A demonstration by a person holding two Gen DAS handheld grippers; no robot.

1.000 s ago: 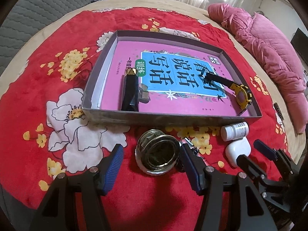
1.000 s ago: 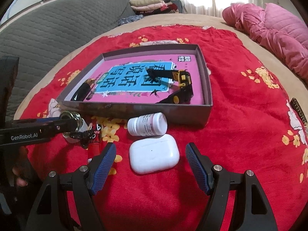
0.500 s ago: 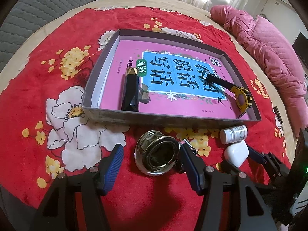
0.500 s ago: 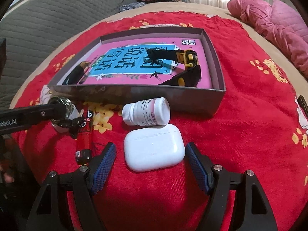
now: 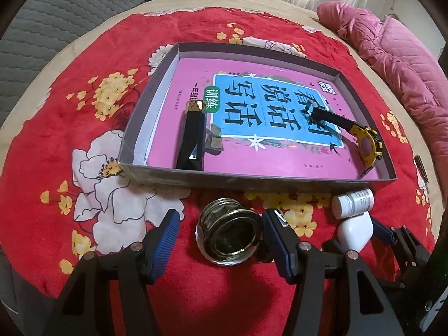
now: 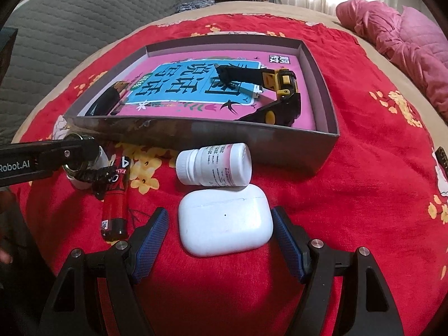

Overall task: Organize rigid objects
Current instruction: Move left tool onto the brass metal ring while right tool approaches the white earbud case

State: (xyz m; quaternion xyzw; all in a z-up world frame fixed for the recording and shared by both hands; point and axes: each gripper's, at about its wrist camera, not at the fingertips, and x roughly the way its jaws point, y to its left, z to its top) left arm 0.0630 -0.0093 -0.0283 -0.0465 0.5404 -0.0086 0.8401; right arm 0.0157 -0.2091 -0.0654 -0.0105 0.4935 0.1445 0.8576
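In the left wrist view my left gripper (image 5: 222, 238) stands open around a small gold-rimmed glass jar (image 5: 229, 235) on the red floral blanket; the right pad is close to the jar, the left pad stands apart. In the right wrist view my right gripper (image 6: 221, 235) is open low over the blanket, with a white earbud case (image 6: 225, 221) lying between its blue pads. A white pill bottle (image 6: 215, 165) lies on its side just behind the case. A red battery (image 6: 114, 204) lies to the left, beside the jar (image 6: 81, 151).
A grey box (image 5: 280, 180) behind the loose items holds a pink book, a black faceted bottle (image 5: 191, 137) and a yellow-and-black tool (image 5: 366, 142). A pink quilted garment (image 5: 406, 64) lies at the right and grey quilted upholstery (image 6: 70, 22) at the left.
My right gripper has come down and forward, so the earbud case now sits between its pads. The left gripper has stayed around the jar.
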